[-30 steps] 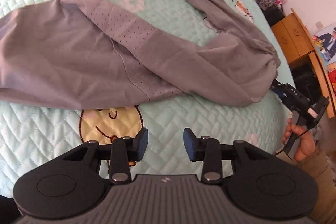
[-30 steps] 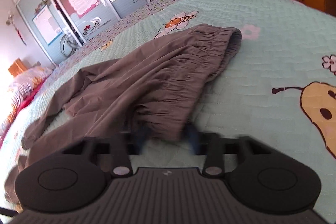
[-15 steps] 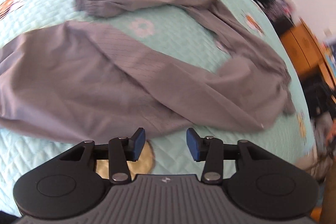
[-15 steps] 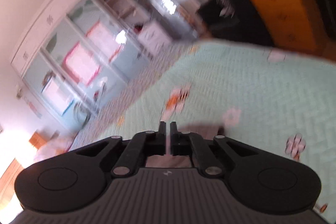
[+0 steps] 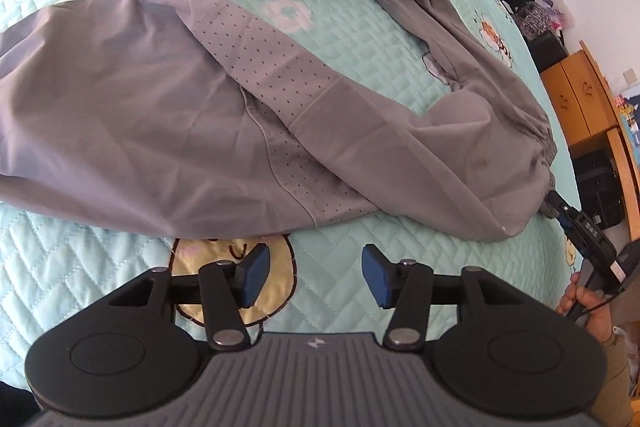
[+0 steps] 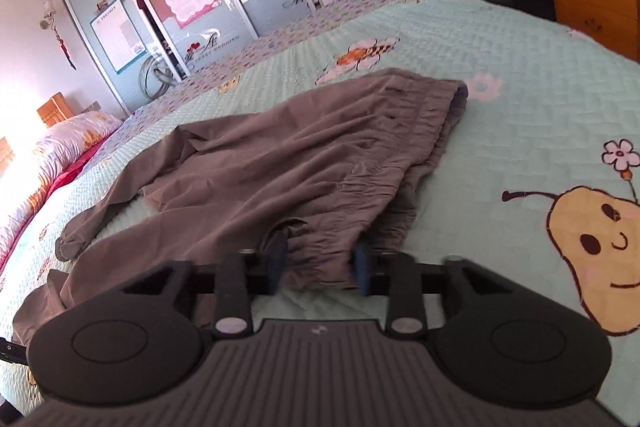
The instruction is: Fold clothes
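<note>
Left gripper: jaws opening, nothing between; grey trousers at its 12 o'clock on quilt | Right gripper: jaws opening, waistband bunched between pads, grip uncertain

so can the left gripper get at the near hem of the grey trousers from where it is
Probably yes: the left gripper, jaws opening and empty, hovers over bare teal quilt just short of the grey trousers; nothing lies between.
</note>
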Demonstrator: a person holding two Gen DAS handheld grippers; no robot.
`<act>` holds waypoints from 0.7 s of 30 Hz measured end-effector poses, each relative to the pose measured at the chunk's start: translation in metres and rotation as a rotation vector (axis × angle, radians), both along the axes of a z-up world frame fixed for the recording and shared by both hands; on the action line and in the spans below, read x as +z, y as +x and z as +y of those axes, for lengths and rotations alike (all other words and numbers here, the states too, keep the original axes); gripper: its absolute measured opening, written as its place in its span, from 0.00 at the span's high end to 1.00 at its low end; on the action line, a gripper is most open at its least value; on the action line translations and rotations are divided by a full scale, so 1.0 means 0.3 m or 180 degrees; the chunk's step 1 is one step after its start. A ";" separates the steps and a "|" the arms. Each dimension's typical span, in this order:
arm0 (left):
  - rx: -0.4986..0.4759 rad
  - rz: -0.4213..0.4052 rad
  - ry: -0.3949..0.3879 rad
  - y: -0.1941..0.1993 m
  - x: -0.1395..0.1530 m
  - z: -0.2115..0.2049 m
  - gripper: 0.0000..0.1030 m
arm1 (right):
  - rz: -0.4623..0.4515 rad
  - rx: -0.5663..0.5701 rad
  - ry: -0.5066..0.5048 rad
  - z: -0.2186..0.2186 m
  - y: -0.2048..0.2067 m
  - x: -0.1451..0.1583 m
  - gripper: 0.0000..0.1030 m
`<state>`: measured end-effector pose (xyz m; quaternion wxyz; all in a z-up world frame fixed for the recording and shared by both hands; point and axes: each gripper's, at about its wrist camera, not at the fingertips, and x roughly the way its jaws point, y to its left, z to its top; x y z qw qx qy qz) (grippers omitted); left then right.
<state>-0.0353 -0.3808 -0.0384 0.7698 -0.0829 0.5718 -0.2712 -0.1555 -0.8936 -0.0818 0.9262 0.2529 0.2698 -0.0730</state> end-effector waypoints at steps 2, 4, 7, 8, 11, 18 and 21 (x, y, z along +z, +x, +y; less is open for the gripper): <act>-0.0045 -0.0035 0.0048 -0.005 0.000 -0.011 0.46 | 0.0011 0.0047 0.0237 -0.032 0.004 -0.015 0.89; -0.0064 -0.0089 0.0089 -0.003 0.004 -0.011 0.46 | -0.0075 0.0063 0.0662 -0.074 0.005 -0.005 0.94; 0.0031 -0.0168 0.0164 0.013 0.008 0.006 0.46 | -0.0513 -0.0081 0.1500 -0.179 -0.027 0.068 0.97; 0.0091 -0.0158 0.0160 0.022 0.005 0.019 0.46 | -0.0732 -0.0201 0.1619 -0.229 -0.045 0.110 0.97; 0.0228 -0.0103 0.0121 0.043 -0.005 0.054 0.46 | -0.1124 -0.0511 0.1719 -0.364 -0.078 0.220 1.00; 0.0220 -0.0111 0.0130 0.052 0.002 0.067 0.46 | -0.0540 -0.0682 0.1102 -0.379 -0.095 0.227 1.00; 0.0200 -0.0113 0.0133 0.056 0.003 0.068 0.46 | -0.0435 -0.0535 0.1214 -0.321 -0.114 0.172 0.92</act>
